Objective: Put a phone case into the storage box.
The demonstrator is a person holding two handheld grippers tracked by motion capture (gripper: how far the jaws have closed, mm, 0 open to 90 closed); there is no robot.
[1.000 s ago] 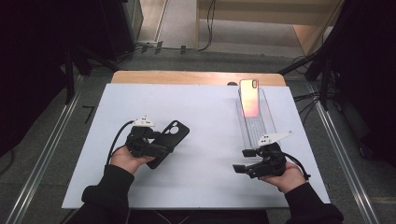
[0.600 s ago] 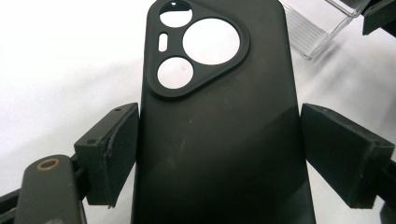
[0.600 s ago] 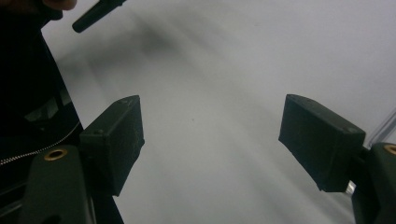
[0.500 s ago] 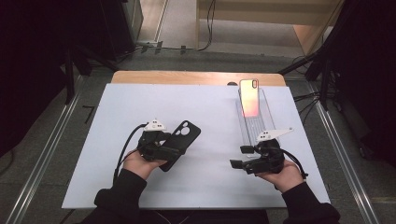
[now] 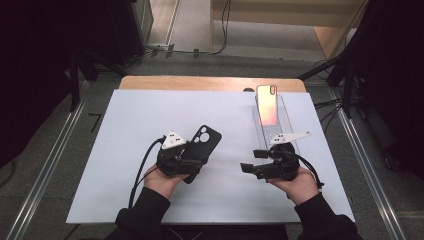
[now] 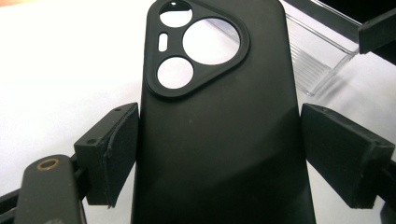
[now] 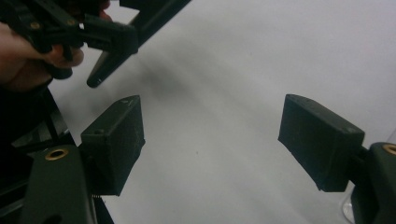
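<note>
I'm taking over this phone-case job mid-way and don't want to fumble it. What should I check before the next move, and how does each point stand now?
1. Black phone case between the jaws of the left hand-held gripper: ok; one pad touches its edge, whether the other presses cannot tell.
2. Case's camera cutouts point away from the hand: ok.
3. Right hand-held gripper open and holding nothing: ok.
4. Phone leans on the clear stand, back facing the camera: ok.
5. White table bare between the case and the phone: ok.
6. Case lifted off the table: cannot tell.
</note>
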